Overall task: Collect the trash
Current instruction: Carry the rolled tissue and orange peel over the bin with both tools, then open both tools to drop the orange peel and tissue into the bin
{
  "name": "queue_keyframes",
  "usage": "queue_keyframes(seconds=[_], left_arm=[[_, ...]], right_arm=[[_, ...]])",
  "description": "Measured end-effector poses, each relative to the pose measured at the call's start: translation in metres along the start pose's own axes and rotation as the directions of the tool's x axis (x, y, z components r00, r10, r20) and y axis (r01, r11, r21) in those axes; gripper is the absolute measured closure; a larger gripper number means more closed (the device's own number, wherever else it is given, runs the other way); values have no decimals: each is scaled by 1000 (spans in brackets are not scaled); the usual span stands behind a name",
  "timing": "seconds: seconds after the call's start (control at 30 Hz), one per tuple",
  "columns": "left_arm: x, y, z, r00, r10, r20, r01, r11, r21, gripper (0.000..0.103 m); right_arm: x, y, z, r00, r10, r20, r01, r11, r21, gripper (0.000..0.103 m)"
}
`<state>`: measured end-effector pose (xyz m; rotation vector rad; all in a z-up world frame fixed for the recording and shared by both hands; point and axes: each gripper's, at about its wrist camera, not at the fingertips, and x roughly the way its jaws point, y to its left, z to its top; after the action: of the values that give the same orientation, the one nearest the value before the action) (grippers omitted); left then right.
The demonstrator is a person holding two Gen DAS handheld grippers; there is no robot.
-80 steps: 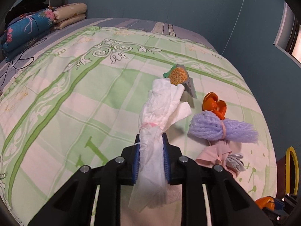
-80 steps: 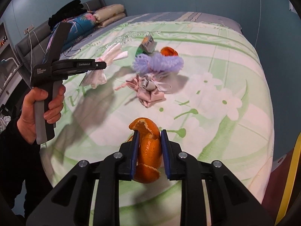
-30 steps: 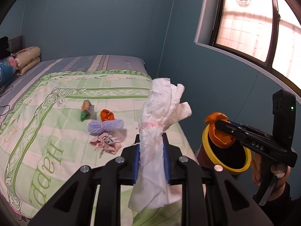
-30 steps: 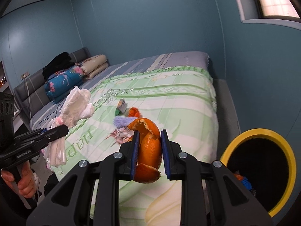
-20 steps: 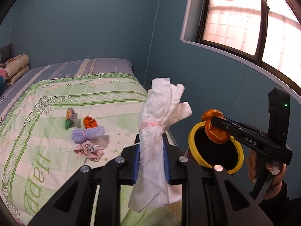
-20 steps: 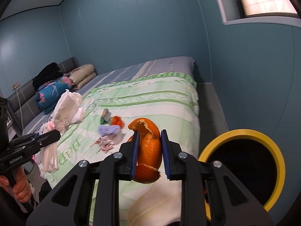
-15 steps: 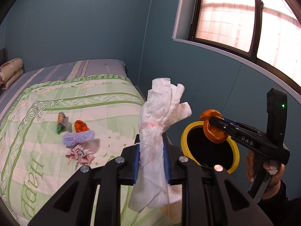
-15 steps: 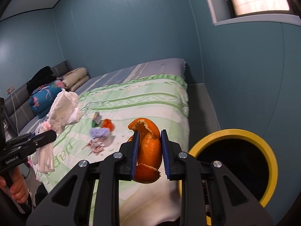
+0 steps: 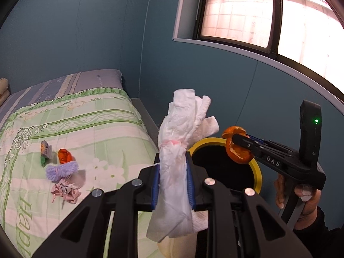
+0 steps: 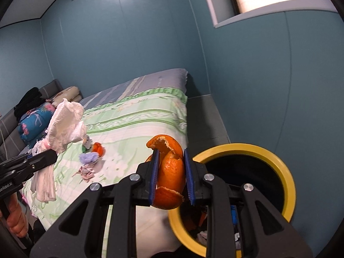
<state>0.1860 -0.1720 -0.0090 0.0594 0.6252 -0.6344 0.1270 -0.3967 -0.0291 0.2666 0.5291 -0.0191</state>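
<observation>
Both grippers carry trash toward the yellow-rimmed bin beside the bed, prob. so 2 pieces get dumped in one trip. Right gripper has its fingers clenched on an orange peel, held at the bin's near rim w/ the mouth just ahead; left gripper has fingers clamped on a twisted white tissue wad by its middle, short of the bin, likely waiting its turn. Leftover bits, incl. a purple mesh puff and pink scrap, sit on the bed.
</observation>
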Motion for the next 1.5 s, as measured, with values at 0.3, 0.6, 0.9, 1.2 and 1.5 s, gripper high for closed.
queue_keyframes(seconds=[0.3,0.6,0.9,1.2,1.5], left_arm=[[29,-25,3,999,-37,-32,38,999,31,83],[58,-48,5,995,-76,-68,80,996,49,83],[89,-60,5,989,-101,-111,106,993,43,83],[132,-73,-3,978,-120,-172,127,992,25,83],[177,-82,-18,960,-121,-251,126,992,1,83]], right_arm=[[6,-28,-9,996,-85,-3,85,996,29,81],[9,-53,-21,991,-130,-26,132,989,65,81],[18,-76,-31,979,-196,-62,201,975,92,81],[31,-90,-40,967,-224,-121,239,963,125,81],[45,-108,-51,951,-255,-173,280,951,135,81]])
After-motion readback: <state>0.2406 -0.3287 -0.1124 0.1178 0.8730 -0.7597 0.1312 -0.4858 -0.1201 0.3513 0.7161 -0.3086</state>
